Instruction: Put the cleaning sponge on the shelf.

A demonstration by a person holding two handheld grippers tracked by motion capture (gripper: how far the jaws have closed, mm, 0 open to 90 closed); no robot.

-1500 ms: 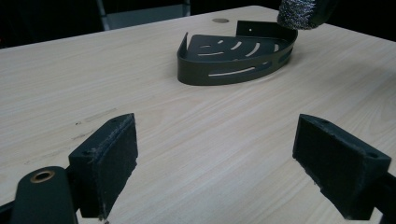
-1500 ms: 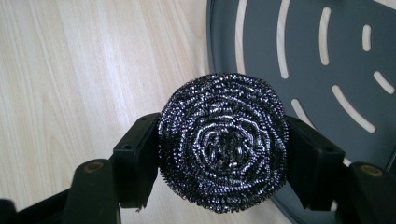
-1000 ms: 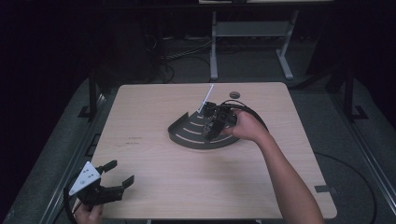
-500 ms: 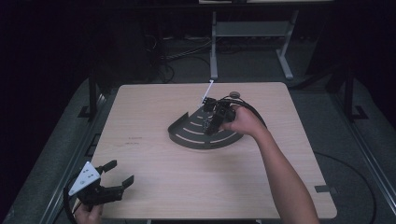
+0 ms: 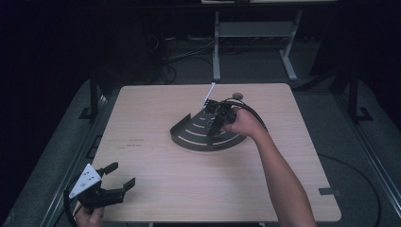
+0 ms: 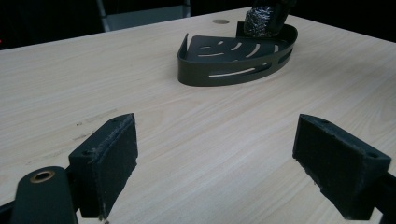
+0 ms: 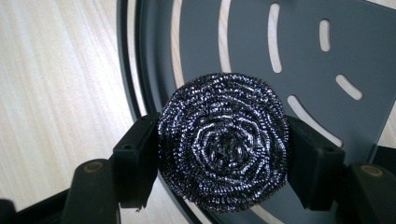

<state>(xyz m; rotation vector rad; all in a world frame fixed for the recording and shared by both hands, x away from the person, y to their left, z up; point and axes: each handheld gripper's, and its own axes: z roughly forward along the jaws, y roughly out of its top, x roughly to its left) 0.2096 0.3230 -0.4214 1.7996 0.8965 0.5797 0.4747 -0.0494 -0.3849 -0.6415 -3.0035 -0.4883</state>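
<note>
The right gripper [image 5: 213, 124] has come down from above the back of the corner caddy [image 5: 198, 137] to low over its slotted floor, and its fingers [image 7: 135, 158] pinch a steel wool scourer [image 7: 223, 148] from both sides. A second ago it was a little higher and farther back, near the white tag [image 5: 208, 96] that stands up behind the caddy. Judging by that drop, the scourer is being set into the caddy, and the release looks like the next step.

In the right gripper view the scourer hangs over the caddy's dark floor, close to the curved rim, with pale wood visible through the slots. Whether it touches the floor yet, I cannot tell. In the left gripper view it sits at the far end of the caddy [image 6: 233, 58], level with the wall's top edge. Apart from it, the caddy appears empty.

The left gripper [image 5: 115, 182] rests at the near left corner of the surface [image 5: 156, 118], well apart from the caddy, its fingers [image 6: 109, 161] spread wide and holding nothing. It has not moved.
</note>
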